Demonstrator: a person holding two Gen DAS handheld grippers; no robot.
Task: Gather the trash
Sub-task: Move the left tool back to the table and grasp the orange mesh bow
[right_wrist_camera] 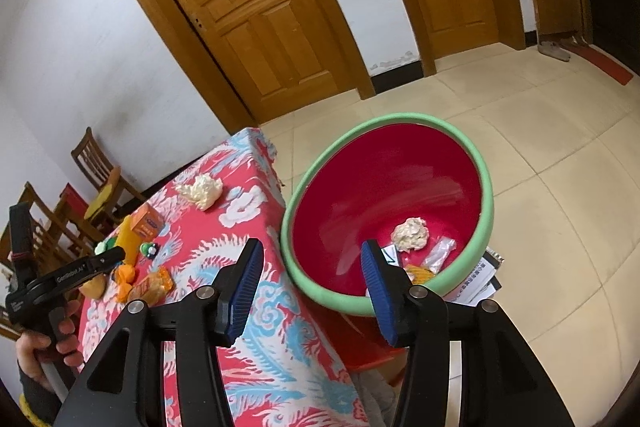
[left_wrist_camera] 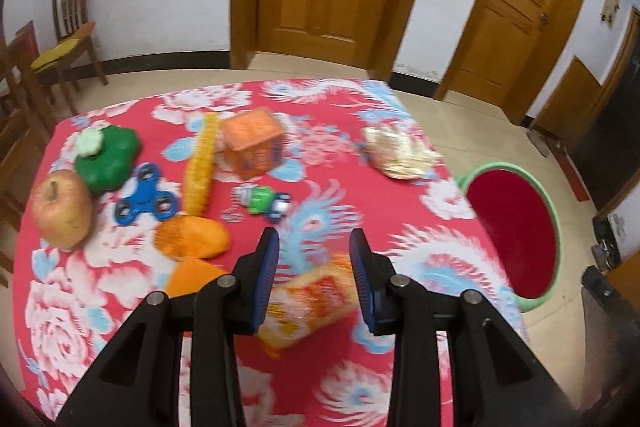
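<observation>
Left gripper [left_wrist_camera: 314, 251] hangs part-open, empty, over snack wrapper [left_wrist_camera: 310, 303] near table [left_wrist_camera: 420, 251] front edge, right gripper [right_wrist_camera: 312, 263] empty at basin [right_wrist_camera: 384, 135]; wrapper looks light, crinkly, slippery, pinch across its middle.

Both wrist views look down, sharing the table [left_wrist_camera: 120, 307] and basin [right_wrist_camera: 486, 187].

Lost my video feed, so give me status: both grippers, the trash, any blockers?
Left gripper open over snack wrapper. Right gripper open, empty, beside the basin. Crumpled tissue left on table. No blockers.
</observation>
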